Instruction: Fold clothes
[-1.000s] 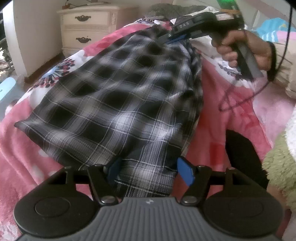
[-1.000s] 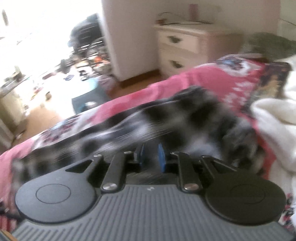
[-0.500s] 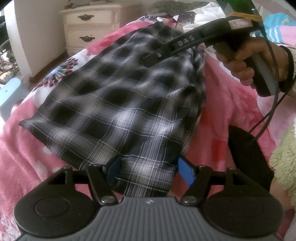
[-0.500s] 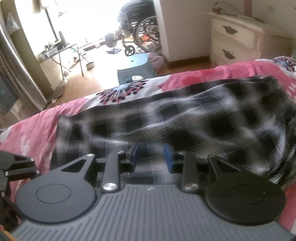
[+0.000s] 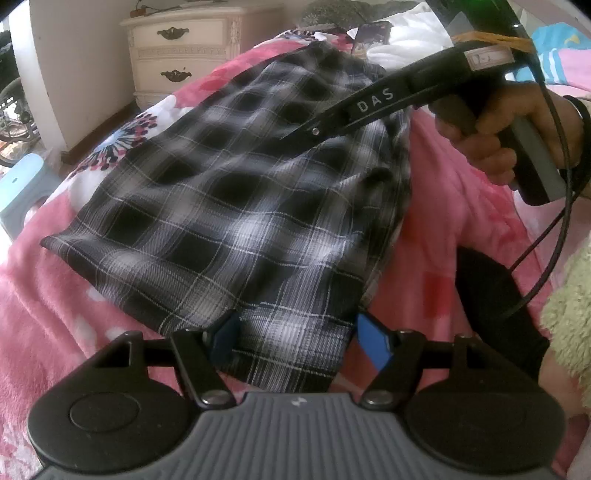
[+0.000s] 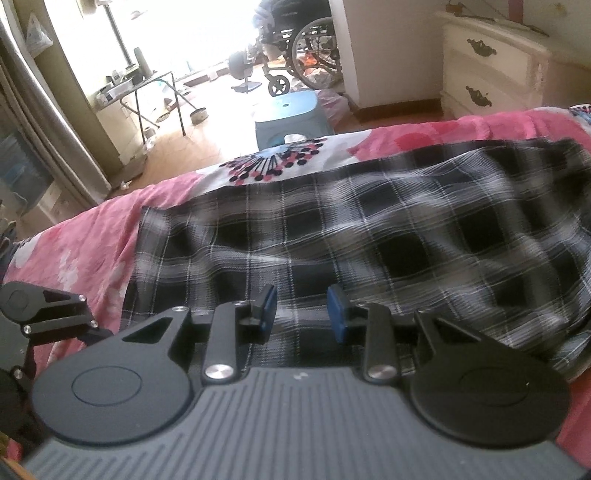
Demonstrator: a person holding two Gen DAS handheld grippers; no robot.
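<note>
Left wrist view: soft, light plaid cloth (image 5: 229,206) is straddled at its near hem by the spread left gripper (image 5: 299,343), best pinched there; the right gripper (image 6: 301,314) is parted, empty.

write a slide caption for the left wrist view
Open left hand-held gripper straddling the hem of plaid shorts on a pink blanket, right hand-held gripper above them.

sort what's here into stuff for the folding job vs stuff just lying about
For the job:
- plaid garment, spread on the bed
- left claw, open
- right claw, open
- pink blanket it lies on

Lying about:
- dresser
- blue stool
- wheelchair
- white bedding
- black cloth
</note>
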